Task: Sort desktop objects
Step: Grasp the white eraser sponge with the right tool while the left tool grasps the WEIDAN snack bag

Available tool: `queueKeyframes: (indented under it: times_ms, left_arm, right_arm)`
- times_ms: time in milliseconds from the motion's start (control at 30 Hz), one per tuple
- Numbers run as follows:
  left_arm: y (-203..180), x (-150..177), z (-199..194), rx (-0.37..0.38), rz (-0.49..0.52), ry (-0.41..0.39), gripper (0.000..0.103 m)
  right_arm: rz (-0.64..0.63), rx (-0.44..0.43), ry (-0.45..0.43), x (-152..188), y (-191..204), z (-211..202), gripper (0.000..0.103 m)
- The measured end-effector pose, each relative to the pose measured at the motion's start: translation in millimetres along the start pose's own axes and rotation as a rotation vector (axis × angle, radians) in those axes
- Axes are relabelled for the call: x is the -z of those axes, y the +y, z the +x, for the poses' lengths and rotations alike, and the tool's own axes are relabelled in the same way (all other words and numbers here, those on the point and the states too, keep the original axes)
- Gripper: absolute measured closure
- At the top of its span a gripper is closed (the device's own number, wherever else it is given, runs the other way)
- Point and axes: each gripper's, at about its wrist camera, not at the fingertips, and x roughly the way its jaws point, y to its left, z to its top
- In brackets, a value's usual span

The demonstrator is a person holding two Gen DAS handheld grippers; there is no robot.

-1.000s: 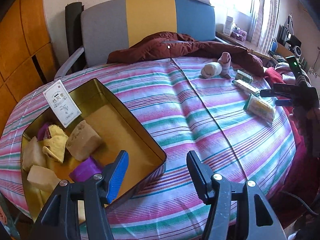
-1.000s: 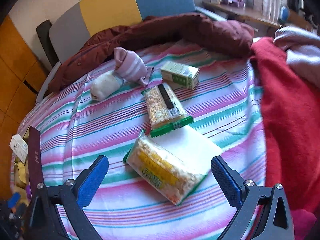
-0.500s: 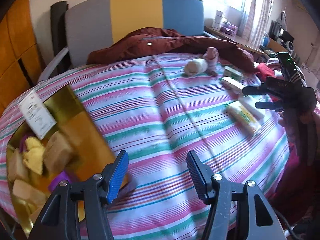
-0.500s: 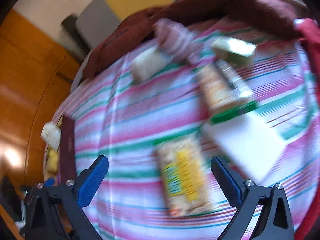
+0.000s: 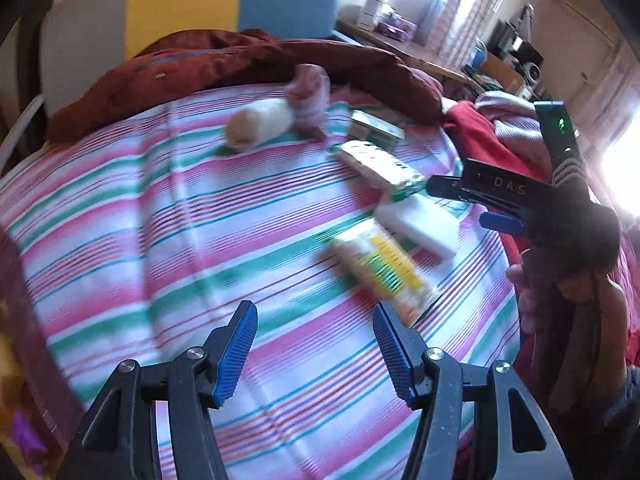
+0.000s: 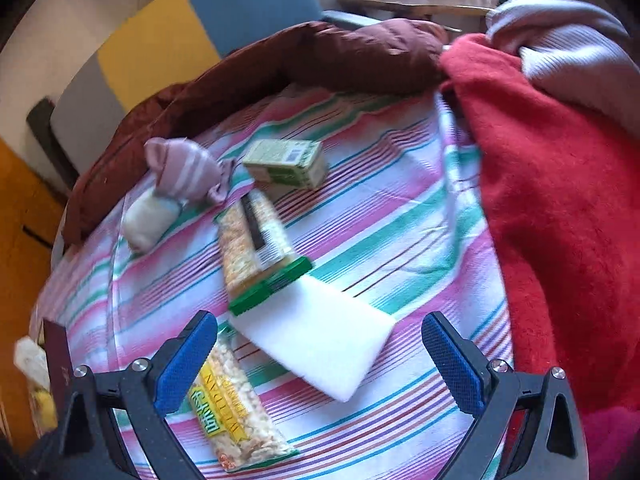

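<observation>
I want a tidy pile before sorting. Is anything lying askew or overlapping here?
Yes. The green-ended snack pack lies with its end over a corner of the white pad, and the yellow snack pack lies at a slant beside them.

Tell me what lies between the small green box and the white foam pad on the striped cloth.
A long snack bar in a green-ended wrapper lies between the green box and the white pad. Its green end reaches the pad's edge. The right wrist view shows this best.

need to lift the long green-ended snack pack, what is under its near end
The long snack pack lies with its green end over the far edge of the white sponge block, which rests on the striped cloth. How far the sponge runs beneath is covered.
</observation>
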Motion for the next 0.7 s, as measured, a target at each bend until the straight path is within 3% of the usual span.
queueKeyframes:
  times_ms: [133,200,233,400,533,633,700]
  left_arm:
    - [-20.9,-15.9,22.7,0.030,-0.012,0.030,0.041]
    - [-31.5,-21.9,35.0,0.037,-0.029,0.041,0.026]
    - [-34.0,-24.5,38.9,0.036,-0.033,0.042,0.026]
    - [-48.5,-38.1,66.4,-0.021,-0.014,0.060,0.026]
    - [-43.3,-36.9,89.7,-0.051,-0.009,0.123,0.028]
    - [-41.3,-30.5,84.0,-0.046,0.036,0.082,0.031]
    - [-36.5,-26.2,79.4,-0.039,0.056,0.077,0.038]
  right_arm:
    - [0.048,-0.032,-0.005,-1.0,-10.3,-2.4,0.000]
    - [0.052,-0.041,0.001,-1.6,-8.1,-1.8,0.000]
    - [0.052,-0.048,0.004,-1.3,-7.2,-1.8,0.000]
    - [0.058,-0.074,0.015,-0.7,-6.5,0.5,0.001]
    - [0.069,-0.093,0.019,-1.3,-8.1,2.4,0.001]
    - [0.071,-0.099,0.026,-1.3,-8.4,3.8,0.001]
    - [0.064,-0.094,0.033,-0.9,-6.9,5.8,0.000]
